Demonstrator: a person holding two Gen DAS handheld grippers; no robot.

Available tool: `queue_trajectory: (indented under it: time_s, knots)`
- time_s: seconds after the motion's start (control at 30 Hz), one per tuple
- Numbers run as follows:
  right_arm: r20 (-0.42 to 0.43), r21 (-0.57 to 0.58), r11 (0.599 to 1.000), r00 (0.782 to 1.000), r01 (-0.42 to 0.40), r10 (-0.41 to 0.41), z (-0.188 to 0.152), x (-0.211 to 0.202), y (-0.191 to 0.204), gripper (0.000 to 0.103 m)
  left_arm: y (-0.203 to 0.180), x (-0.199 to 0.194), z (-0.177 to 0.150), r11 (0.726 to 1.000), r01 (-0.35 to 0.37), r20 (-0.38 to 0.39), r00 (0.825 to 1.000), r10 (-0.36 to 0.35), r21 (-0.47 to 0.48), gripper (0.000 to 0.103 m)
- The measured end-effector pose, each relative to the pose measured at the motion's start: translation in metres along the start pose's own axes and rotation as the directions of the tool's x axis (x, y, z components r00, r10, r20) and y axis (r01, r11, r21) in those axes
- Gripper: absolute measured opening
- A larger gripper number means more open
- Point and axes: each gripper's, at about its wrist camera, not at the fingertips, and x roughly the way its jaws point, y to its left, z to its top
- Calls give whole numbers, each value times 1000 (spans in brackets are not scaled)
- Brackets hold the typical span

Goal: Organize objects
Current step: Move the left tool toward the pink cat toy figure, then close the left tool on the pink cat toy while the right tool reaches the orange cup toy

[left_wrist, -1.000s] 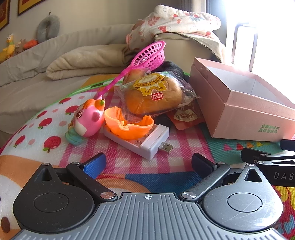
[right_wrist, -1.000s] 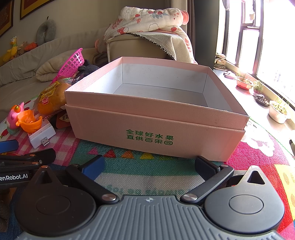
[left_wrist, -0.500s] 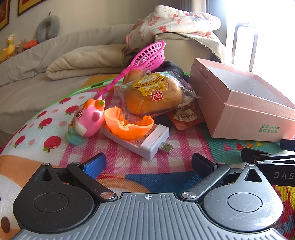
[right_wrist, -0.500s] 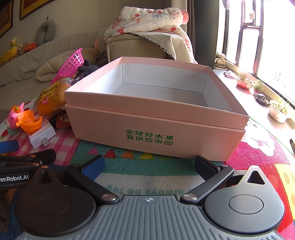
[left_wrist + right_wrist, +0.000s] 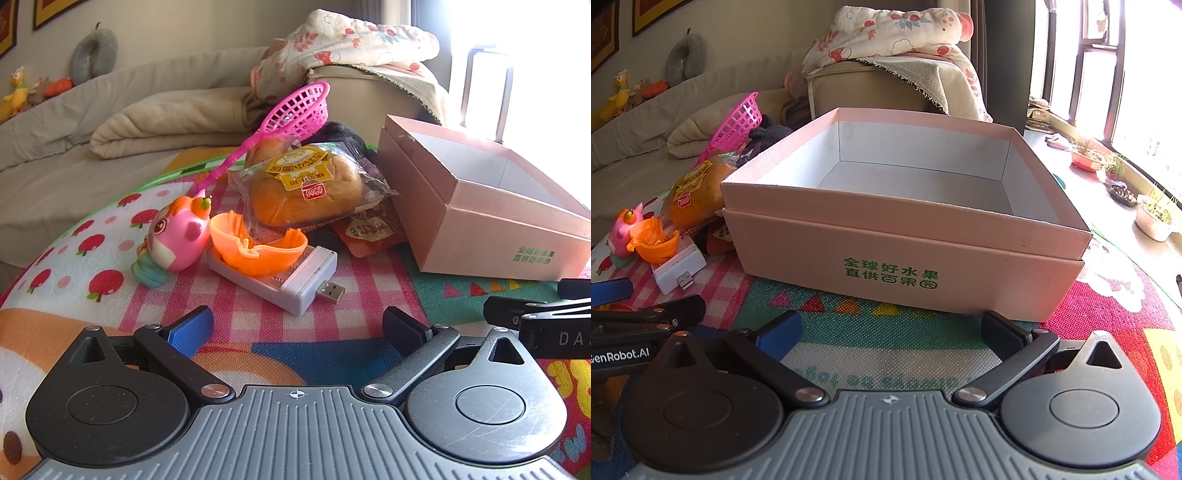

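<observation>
White charger (image 5: 280, 275) lies flat — plug toward pink box (image 5: 480, 206).

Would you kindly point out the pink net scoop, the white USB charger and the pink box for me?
pink net scoop (image 5: 301, 110): left wrist view, on its mesh basket.
white USB charger (image 5: 303, 280): left wrist view, on the white body near its plug.
pink box (image 5: 905, 240): right wrist view, on the front wall above the green print.

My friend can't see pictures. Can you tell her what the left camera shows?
A pile of things waits on a colourful mat: a pink fish toy, an orange shell on a white charger, wrapped bread and a pink net. An open pink box sits right; the left hand-held gripper is open.
</observation>
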Motion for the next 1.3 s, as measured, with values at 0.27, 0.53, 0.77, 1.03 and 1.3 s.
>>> queue_trajectory:
  time_s: [0.27,0.53,0.77,1.03,1.3]
  knots:
    - [-56,-41,999,998,-7,5,-8,-14,1,103,1,-23,-13,997,58,-22,998,-57,41,101]
    - [-70,-44,999,998,-5,2,-6,-13,1,103,33,-50,0,994,80,49,996,-76,-74,101]
    - [-78,-53,999,997,-8,4,-5,-12,2,103,74,-24,40,980,57,90,995,-41,-189,101]
    - [-49,-95,993,996,-77,73,-10,-18,-1,103,95,6,46,996,66,8,998,-66,-67,101]
    - [47,-269,948,981,-169,188,-14,-52,26,103,85,-6,32,934,348,9,937,-350,82,101]
